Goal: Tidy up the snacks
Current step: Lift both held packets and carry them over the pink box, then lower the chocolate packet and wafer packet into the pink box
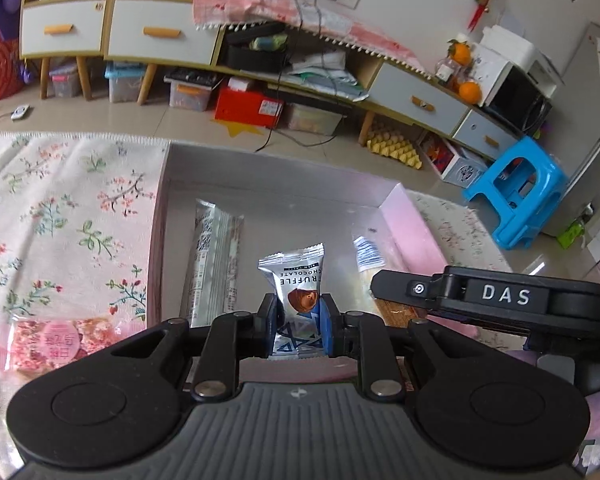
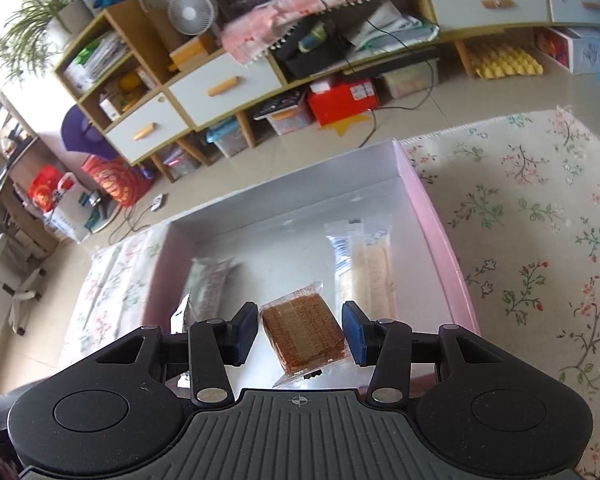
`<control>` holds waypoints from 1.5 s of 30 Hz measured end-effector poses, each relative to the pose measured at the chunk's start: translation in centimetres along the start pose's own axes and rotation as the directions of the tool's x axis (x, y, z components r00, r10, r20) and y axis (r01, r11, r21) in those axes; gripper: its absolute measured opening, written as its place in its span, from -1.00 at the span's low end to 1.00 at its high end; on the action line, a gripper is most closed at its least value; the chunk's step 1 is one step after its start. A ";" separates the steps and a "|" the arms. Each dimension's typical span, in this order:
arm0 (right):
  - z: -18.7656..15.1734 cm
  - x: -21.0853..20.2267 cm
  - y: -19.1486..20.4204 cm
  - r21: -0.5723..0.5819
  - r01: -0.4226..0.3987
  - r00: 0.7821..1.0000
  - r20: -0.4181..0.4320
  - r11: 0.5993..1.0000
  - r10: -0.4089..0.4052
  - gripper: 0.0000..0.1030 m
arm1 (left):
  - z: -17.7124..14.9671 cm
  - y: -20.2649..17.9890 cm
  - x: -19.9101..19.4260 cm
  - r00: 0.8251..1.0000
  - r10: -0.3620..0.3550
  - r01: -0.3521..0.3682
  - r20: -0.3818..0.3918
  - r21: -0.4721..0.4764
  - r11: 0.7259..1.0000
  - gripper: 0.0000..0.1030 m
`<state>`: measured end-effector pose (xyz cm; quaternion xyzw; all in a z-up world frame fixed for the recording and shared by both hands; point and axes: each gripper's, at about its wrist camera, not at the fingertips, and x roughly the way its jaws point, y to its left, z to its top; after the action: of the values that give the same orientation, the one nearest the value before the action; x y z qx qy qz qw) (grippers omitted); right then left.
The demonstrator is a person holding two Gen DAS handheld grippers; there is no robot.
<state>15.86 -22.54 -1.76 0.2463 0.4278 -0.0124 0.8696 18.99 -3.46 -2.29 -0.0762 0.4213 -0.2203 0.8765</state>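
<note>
Left gripper (image 1: 299, 320): its blue pads (image 1: 325, 326) are drawn close and clamped on the lower half of a silver chocolate truffle packet (image 1: 296, 280), which stands upright at lower centre of the left wrist view, over the box.

Right gripper (image 2: 300, 334): its fingers (image 2: 356, 336) stand moderately apart with a clear-wrapped brown wafer biscuit (image 2: 304, 330) between them. The right pad touches the packet's corner; a gap shows at the left pad, so a firm grip cannot be confirmed (the packet sits tilted).

Beyond both, a pink-sided box (image 1: 404, 236) with a white interior lies open on a floral cloth (image 1: 60, 220). Inside, a long silvery wrapped bar (image 1: 216, 268) lies toward the left wall and a pale cracker pack (image 2: 370, 268) toward the right wall.

Left view only: a pink snack packet (image 1: 52, 340) on the cloth at lower left, outside the box; the right gripper's black body at right, marked DAS; a blue stool (image 1: 516, 196) at right.

Right view only: the cracker pack at full length, a small white fan (image 2: 190, 12) at upper centre.
</note>
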 end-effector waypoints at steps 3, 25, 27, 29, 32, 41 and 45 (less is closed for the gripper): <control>-0.1 1.0 -0.7 0.025 0.000 1.000 -0.020 1.000 0.001 -0.12 | -0.1 0.4 0.4 1.000 0.006 -0.006 -0.017 -0.017 1.000 -0.62; -0.2 2.5 0.6 0.004 0.004 1.000 -0.017 1.000 -0.004 -0.11 | -0.6 0.4 1.4 0.996 0.055 -0.055 -0.066 -0.008 0.998 -0.60; -0.2 2.5 0.8 -0.011 0.021 1.000 -0.012 1.000 -0.022 -0.11 | -0.6 0.4 1.5 0.996 0.055 -0.055 -0.066 -0.004 0.998 -0.60; -0.3 2.5 0.8 -0.018 0.034 0.999 -0.008 0.999 -0.034 -0.11 | -0.6 0.5 1.5 0.996 0.053 -0.053 -0.067 -0.007 0.999 -0.60; -0.3 2.5 0.9 -0.026 0.054 0.999 0.005 0.998 -0.054 -0.11 | -0.6 0.5 1.5 0.996 0.052 -0.052 -0.068 -0.008 0.999 -0.60; -0.2 2.4 0.6 -0.029 0.062 0.998 0.015 0.998 -0.062 -0.06 | -0.6 0.0 1.7 0.996 0.048 -0.047 -0.069 0.012 0.999 -0.50; 0.0 2.2 0.7 -0.026 0.036 0.999 -0.002 0.999 -0.036 0.04 | -0.5 -0.1 1.6 0.997 0.051 -0.050 -0.065 0.016 0.999 -0.38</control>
<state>17.43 -21.51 -3.16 0.2273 0.4334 -0.0221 0.8718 19.43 -4.26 -3.74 -0.0522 0.4498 -0.2035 0.8681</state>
